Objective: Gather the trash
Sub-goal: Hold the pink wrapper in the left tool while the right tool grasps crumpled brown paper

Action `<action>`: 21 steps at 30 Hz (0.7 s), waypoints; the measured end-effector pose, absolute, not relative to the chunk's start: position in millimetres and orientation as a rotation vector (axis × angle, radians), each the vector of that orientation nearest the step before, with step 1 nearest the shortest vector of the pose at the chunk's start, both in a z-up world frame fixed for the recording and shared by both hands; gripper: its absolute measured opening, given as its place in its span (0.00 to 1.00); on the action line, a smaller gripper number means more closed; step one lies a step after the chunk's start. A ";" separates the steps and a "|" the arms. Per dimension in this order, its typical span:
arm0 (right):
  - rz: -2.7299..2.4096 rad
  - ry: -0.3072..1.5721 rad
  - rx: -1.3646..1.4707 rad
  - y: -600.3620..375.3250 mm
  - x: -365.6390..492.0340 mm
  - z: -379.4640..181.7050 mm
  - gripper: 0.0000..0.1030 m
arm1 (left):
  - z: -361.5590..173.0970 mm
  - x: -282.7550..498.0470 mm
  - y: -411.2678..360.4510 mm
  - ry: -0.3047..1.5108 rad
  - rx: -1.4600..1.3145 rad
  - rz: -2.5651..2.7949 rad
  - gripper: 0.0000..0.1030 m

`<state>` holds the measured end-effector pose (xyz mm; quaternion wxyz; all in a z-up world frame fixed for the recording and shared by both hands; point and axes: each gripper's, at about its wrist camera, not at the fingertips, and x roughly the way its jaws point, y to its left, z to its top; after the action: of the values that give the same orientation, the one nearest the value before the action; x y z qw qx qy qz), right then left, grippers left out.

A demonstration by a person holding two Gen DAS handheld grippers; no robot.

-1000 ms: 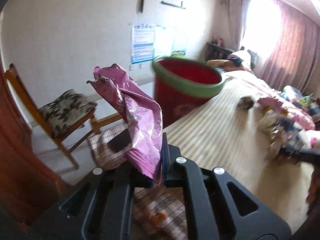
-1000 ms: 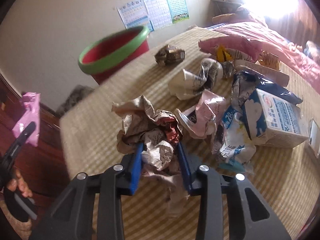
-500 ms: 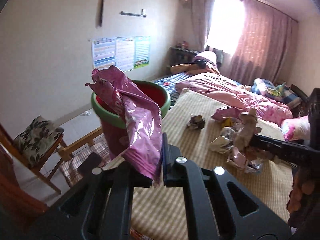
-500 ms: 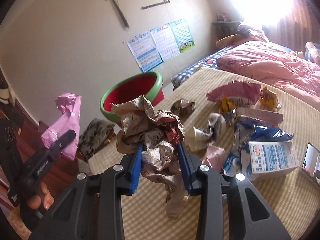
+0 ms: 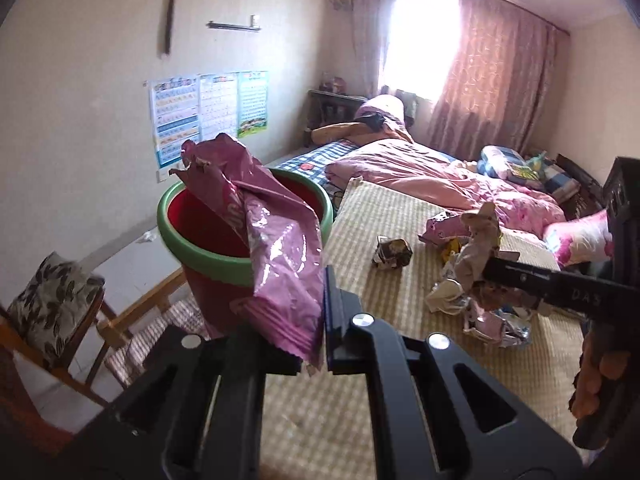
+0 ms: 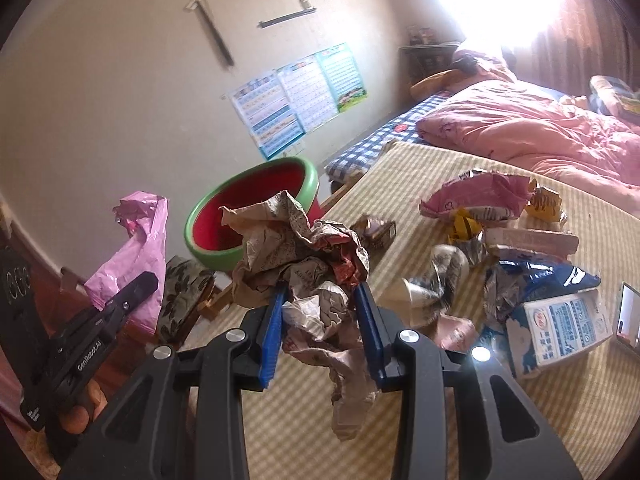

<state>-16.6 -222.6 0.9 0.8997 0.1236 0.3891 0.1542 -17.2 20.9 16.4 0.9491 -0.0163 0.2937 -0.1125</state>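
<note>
Fingers of the left gripper (image 5: 316, 336) are clamped on a pink wrapper (image 5: 264, 240), held just before the bin (image 5: 208, 248). Crumpled paper (image 6: 304, 264) is pinched by the right gripper (image 6: 320, 328), near the bin, above the mat (image 6: 440, 420).

- My left gripper (image 5: 316, 332) clamps the pink wrapper (image 5: 272, 248), which hides the near rim and front of the bucket (image 5: 192, 216).
- I can't read the wrapper's print; it is creased and blurred.
- My right gripper (image 6: 320, 312) pinches the paper wad (image 6: 304, 252), which covers part of the bucket rim from that side.
- The carton (image 6: 560, 324) print is too small to read.
- A phone (image 6: 628, 316) is cut off by the right edge.
- The posters (image 5: 208, 108) are too small to read.
</note>
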 end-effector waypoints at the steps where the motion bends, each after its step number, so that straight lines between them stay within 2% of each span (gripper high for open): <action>1: 0.306 0.798 0.262 -220.2 -13.2 2.2 0.33 | 17.9 -6.3 27.5 0.597 -0.024 -0.255 0.05; 10: 0.174 0.768 0.312 -175.7 33.4 17.0 0.34 | 23.0 75.4 87.9 0.650 -0.033 -0.366 0.05; 21: 0.098 0.761 0.312 -123.1 65.2 23.7 0.34 | 12.9 126.1 109.7 0.676 -0.026 -0.493 0.05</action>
<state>65.2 -123.1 23.7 0.9154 0.1516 0.3698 0.0474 126.1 109.7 12.9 0.9136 -0.0126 0.3283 -0.2396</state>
